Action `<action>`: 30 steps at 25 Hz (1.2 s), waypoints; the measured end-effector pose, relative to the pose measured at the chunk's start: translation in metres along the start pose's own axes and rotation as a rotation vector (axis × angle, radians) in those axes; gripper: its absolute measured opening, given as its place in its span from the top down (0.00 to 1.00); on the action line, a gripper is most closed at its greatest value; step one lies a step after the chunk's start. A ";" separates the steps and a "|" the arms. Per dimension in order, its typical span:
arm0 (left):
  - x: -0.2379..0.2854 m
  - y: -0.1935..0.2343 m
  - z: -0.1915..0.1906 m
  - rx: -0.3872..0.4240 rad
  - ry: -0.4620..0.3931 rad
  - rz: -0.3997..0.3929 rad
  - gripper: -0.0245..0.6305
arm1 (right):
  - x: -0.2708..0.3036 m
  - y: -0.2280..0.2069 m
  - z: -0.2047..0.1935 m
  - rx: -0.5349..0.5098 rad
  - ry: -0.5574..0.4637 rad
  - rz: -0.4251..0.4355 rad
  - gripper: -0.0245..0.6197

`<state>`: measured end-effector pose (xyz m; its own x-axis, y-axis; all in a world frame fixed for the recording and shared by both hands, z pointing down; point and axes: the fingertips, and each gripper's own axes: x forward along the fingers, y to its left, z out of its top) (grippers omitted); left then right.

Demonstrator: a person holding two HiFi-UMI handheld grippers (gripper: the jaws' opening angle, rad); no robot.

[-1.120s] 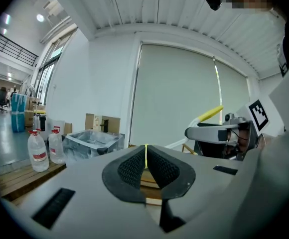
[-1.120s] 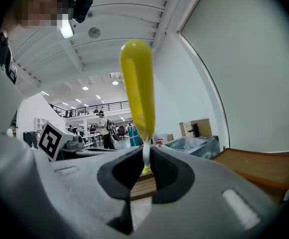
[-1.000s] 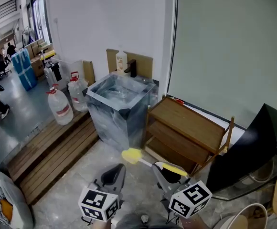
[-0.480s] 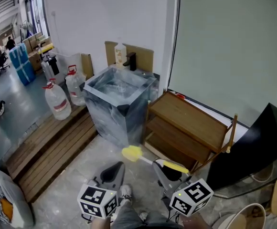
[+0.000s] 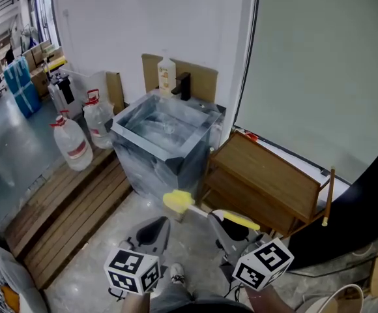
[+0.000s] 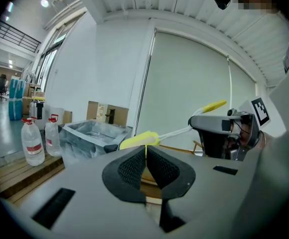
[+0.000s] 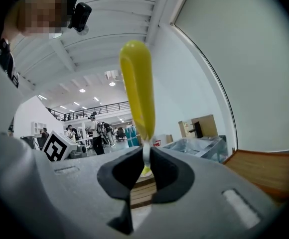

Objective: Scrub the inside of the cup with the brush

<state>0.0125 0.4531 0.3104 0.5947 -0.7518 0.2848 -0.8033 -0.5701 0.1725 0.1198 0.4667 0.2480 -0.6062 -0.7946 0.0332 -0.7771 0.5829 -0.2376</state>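
My right gripper point(image 5: 219, 222) is shut on a brush, gripping its thin white shaft point(image 7: 146, 156). The brush's yellow head point(image 5: 178, 201) sticks out to the left, and its yellow handle point(image 5: 238, 221) lies over the gripper. In the right gripper view the handle point(image 7: 137, 83) stands up above the jaws. My left gripper point(image 5: 158, 227) hangs beside it, shut with nothing between its pads point(image 6: 132, 166). The brush head point(image 6: 139, 140) shows just beyond them. Both grippers are held above the floor in front of a grey sink block point(image 5: 141, 139). No cup is in any view.
A soap bottle point(image 5: 166, 77) and a black tap point(image 5: 182, 87) stand at the sink's back. Two water jugs point(image 5: 72, 143) sit on wooden steps point(image 5: 65, 210) to the left. A wooden shelf unit point(image 5: 267, 178) is on the right, with a black panel point(image 5: 365, 207) beyond.
Both grippers and the camera have moved forward toward the sink, which now looks nearer. The brush stays in the right gripper. The left jaws stay shut.
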 end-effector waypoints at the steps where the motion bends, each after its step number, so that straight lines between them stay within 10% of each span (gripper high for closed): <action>1: 0.008 0.011 0.005 0.001 0.002 -0.008 0.92 | 0.012 -0.005 0.003 0.001 -0.007 -0.009 0.91; 30: 0.130 0.163 0.055 -0.030 0.040 -0.099 0.93 | 0.198 -0.076 0.015 -0.016 0.013 -0.085 0.91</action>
<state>-0.0393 0.2446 0.3232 0.6700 -0.6781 0.3023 -0.7416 -0.6302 0.2301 0.0613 0.2629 0.2578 -0.5402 -0.8390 0.0656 -0.8283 0.5163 -0.2177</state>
